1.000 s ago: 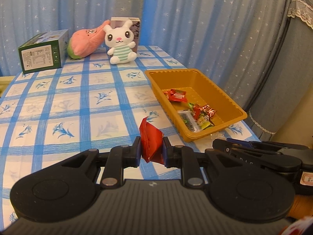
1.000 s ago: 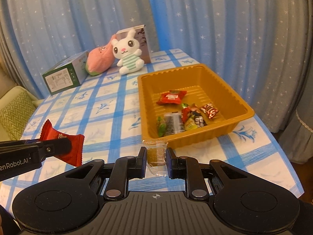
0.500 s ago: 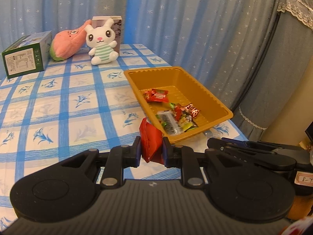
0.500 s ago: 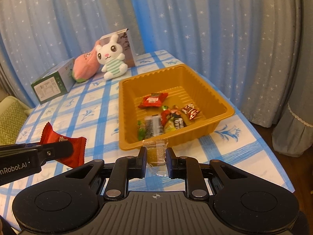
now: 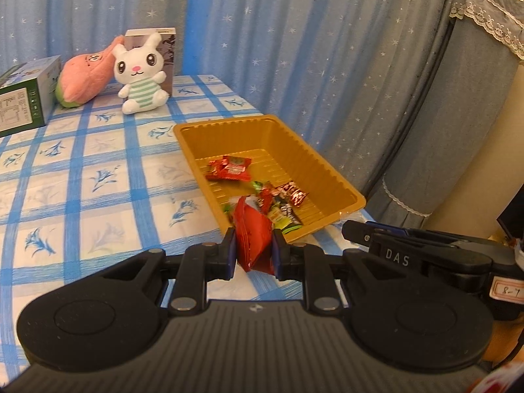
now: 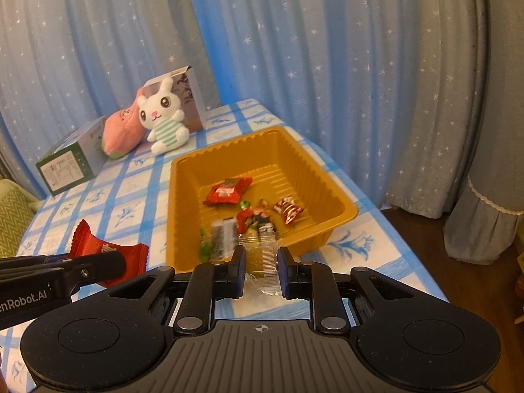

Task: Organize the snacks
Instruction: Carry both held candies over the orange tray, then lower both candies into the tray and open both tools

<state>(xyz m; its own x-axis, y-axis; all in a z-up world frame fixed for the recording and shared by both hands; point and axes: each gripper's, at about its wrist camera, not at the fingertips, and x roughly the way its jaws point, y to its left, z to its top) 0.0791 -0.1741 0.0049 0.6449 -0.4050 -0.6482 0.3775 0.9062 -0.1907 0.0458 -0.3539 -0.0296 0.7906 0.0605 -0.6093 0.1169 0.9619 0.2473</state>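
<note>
Red packet (image 5: 253,239) upright in left gripper (image 5: 253,255) | long axis vertical

In the left wrist view, the right claw (image 5: 352,229) carries the raised letters "DAS" on its dark body, and a small white label (image 5: 507,291) stuck further back on it bears the handwritten "8-7". In the right wrist view, the left claw (image 6: 114,258) shows white lettering cut off by the picture's left edge, of which "nRobot.AI" can be read. The green box (image 6: 70,163) at the table's far left corner has a white panel of print too small to read.
</note>
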